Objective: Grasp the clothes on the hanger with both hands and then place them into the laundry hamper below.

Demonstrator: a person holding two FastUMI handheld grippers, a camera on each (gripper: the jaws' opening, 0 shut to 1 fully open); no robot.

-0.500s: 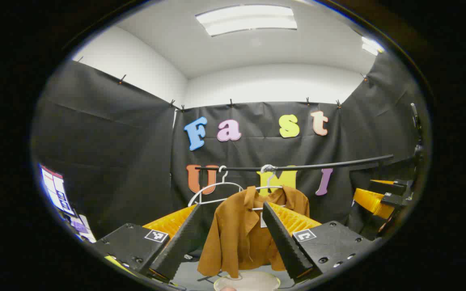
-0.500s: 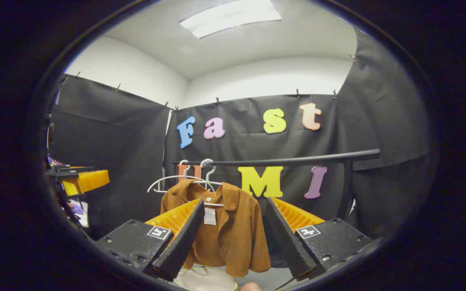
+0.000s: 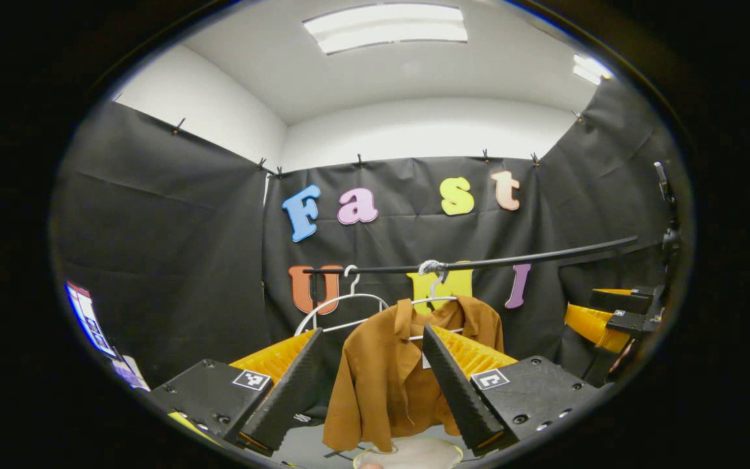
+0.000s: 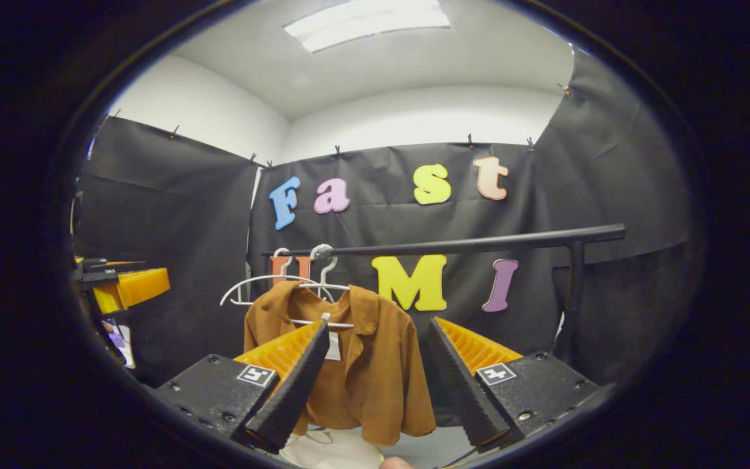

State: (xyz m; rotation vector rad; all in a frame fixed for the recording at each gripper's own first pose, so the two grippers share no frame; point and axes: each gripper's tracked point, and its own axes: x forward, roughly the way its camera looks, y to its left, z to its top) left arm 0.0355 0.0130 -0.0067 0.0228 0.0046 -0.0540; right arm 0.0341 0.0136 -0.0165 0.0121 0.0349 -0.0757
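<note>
The brown shirt [image 3: 393,371] hangs on a white hanger [image 3: 435,301] from the black rail [image 3: 479,264], collar open, w/ a small white tag near the neck. In the right gripper view the shirt [image 4: 362,371] is under the left part of the rail [image 4: 453,244], and its hem ends just above a pale round thing [image 4: 333,451] low down, maybe the laundry hamper; I cannot tell for sure. The same pale round thing [image 3: 407,454] is under the shirt in the left gripper view too.

A second hanger [image 3: 339,309], white and empty, is on the rail just left of the shirt.

The left hand-held gripper [image 3: 368,374] has its two fingers spread wide apart, nothing between them; the shirt is seen through the gap, farther back, not touching. The right hand-held gripper [image 4: 375,378] is the same: fingers apart, holding nothing, shirt behind its left finger and the gap, no contact.

In the left gripper view the right hand-held gripper shows far right of the rail, approx. at shirt height. In the right gripper view the left hand-held gripper [image 4: 127,290] is far left of the rail.

A rail post [image 4: 570,293] stands under the right end of the rail.
</note>
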